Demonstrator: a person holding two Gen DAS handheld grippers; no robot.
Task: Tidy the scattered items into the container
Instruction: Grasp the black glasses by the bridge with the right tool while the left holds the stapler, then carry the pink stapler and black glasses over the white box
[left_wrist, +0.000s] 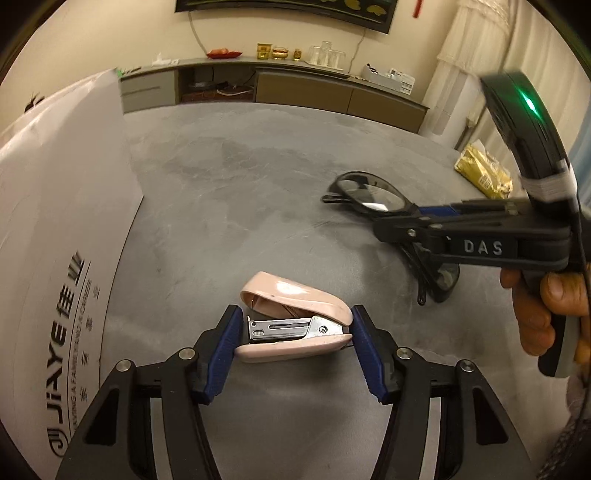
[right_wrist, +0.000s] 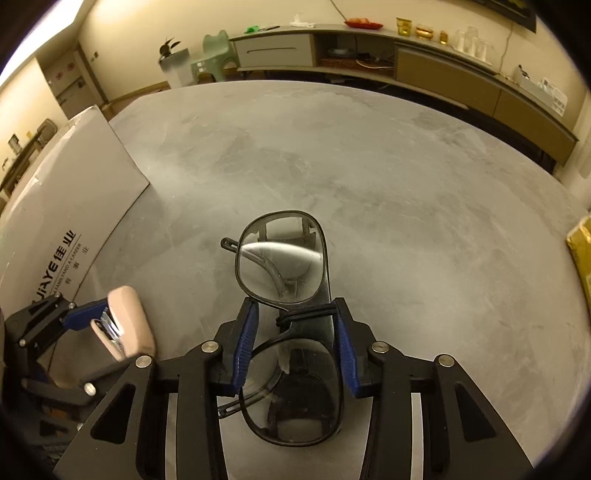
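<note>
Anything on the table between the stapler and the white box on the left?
Nothing: in the left wrist view only bare grey table lies between the pink stapler and the white box.

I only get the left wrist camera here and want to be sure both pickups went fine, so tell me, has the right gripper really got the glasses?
Observer: Yes. In the right wrist view the right gripper is shut on the glasses at the bridge, one lens ahead of the fingers and one behind.
Operator: Are the arms of the glasses folded?
Observer: They look folded, crossing behind the front lens.
Operator: Does my stapler look secure from that side?
Observer: The left gripper has the pink stapler pinched end to end, and it appears lifted off the grey table.
Operator: Anything beyond the white box?
Observer: A green chair stands behind the white box, past the table's far edge.
</note>
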